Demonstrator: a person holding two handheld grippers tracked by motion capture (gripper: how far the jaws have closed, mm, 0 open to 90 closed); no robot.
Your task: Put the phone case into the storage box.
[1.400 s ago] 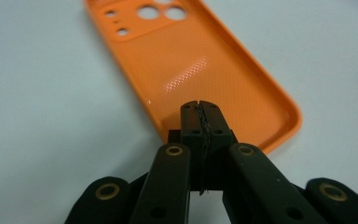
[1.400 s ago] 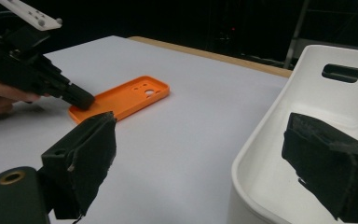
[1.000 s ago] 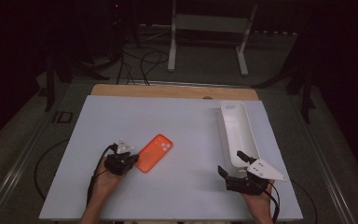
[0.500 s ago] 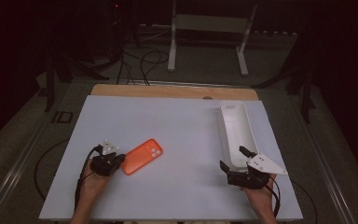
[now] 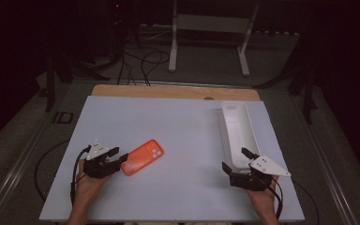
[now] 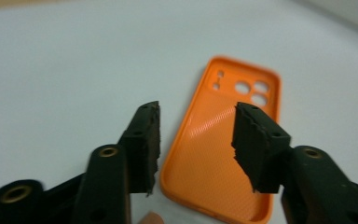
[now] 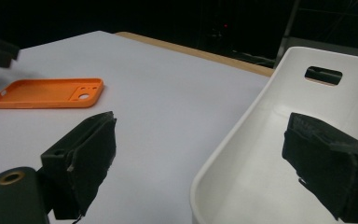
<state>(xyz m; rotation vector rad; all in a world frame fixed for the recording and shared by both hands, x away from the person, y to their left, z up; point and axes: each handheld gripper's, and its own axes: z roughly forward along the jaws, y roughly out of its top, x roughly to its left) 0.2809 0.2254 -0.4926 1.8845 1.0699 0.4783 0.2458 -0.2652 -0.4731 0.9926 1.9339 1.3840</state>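
In the high view, taking the white tray (image 5: 238,136) as the landmark, the orange phone case (image 5: 142,157) lies flat on the white table top (image 5: 178,122), well to the left of the tray and far from it. The left gripper (image 5: 116,157) sits just beyond the case's end farthest from the tray; its jaws have just been opening, and they now stand apart with nothing pressed between them. The right gripper (image 5: 234,159) waits at the tray's near end, one jaw by the rim, spread wide and empty. In the left gripper view the case (image 6: 223,140) lies hollow side up on the table, its near end seen between and past the two parted jaws, neither pad touching it, so it reads as let go. In the right gripper view the tray's rim (image 7: 233,140) runs up between the wide jaws, its slotted far wall behind, and the case (image 7: 46,93) rests far off to the tray's left. Judging from this, the case has been set down short of the tray; if it belongs inside, that move is all still to do.
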